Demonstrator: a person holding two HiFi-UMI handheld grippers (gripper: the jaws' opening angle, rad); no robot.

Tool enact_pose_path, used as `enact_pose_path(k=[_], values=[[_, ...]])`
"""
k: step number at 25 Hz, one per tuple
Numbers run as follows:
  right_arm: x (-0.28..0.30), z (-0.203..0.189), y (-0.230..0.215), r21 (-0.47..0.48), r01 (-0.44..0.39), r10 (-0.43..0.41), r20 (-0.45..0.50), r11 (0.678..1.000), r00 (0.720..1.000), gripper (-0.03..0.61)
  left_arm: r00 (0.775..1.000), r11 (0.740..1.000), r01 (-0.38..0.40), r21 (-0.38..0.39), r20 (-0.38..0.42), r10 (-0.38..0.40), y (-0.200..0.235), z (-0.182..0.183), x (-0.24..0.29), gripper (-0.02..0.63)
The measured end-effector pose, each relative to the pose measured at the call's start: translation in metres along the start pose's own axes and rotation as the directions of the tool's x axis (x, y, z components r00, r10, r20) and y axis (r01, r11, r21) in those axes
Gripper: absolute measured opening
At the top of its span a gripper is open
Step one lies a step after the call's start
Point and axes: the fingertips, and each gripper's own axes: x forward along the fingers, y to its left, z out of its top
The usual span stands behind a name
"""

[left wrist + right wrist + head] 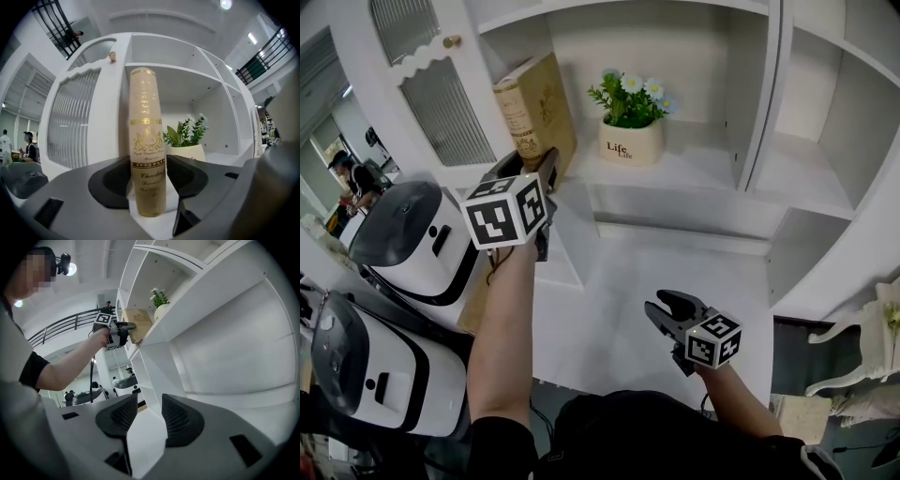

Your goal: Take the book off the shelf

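Note:
A tan book with gold lettering on its spine stands upright at the left end of the white shelf. In the left gripper view the spine fills the gap between the two dark pads, which lie against its sides near the bottom. My left gripper points level at it and is shut on it. The right gripper view shows that gripper at the book from the side. My right gripper hangs lower, in front of the shelf unit. Its jaws are open with nothing between them.
A white pot of flowers stands on the same shelf, right of the book. A cabinet door with ribbed glass is at the left. Upright dividers bound the shelf. White rounded machines stand at the lower left.

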Motion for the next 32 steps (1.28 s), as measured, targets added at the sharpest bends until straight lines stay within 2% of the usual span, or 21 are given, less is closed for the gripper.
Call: enact_pose_path(k=[4, 8, 15, 19, 25, 29, 32], values=[[-0.003, 0.001, 0.001, 0.007, 0.01, -0.01, 0.014, 1.0, 1.0, 0.175, 1.0, 1.0, -0.011, 0.019, -0.025, 0.011, 0.0, -0.002, 0.013, 0.237], [-0.009, -0.005, -0.001, 0.028, 0.019, -0.019, 0.014, 0.999, 1.0, 0.172, 1.0, 1.0, -0.011, 0.025, -0.01, 0.011, 0.0, -0.002, 0.013, 0.208], [-0.011, -0.021, -0.011, 0.068, 0.016, -0.016, -0.005, 0.998, 1.0, 0.164, 0.998, 0.998, 0.04, 0.053, 0.045, -0.043, -0.011, 0.01, -0.023, 0.198], [-0.01, -0.021, -0.016, 0.064, 0.023, -0.022, -0.015, 0.998, 1.0, 0.153, 0.993, 0.996, 0.087, 0.023, 0.084, -0.088, -0.02, 0.008, -0.047, 0.195], [-0.005, -0.014, -0.013, 0.035, 0.053, -0.053, -0.003, 0.998, 0.999, 0.124, 0.974, 0.984, 0.179, -0.018, 0.147, -0.175, -0.021, 0.001, -0.083, 0.195], [0.003, -0.005, -0.016, 0.012, 0.114, -0.114, 0.022, 0.993, 0.993, 0.086, 0.949, 0.961, 0.269, -0.06, 0.185, -0.254, -0.017, -0.008, -0.106, 0.193], [0.018, 0.003, -0.005, -0.007, 0.128, -0.128, 0.037, 0.992, 0.991, 0.069, 0.929, 0.943, 0.328, -0.056, 0.198, -0.311, -0.01, -0.018, -0.123, 0.193]])
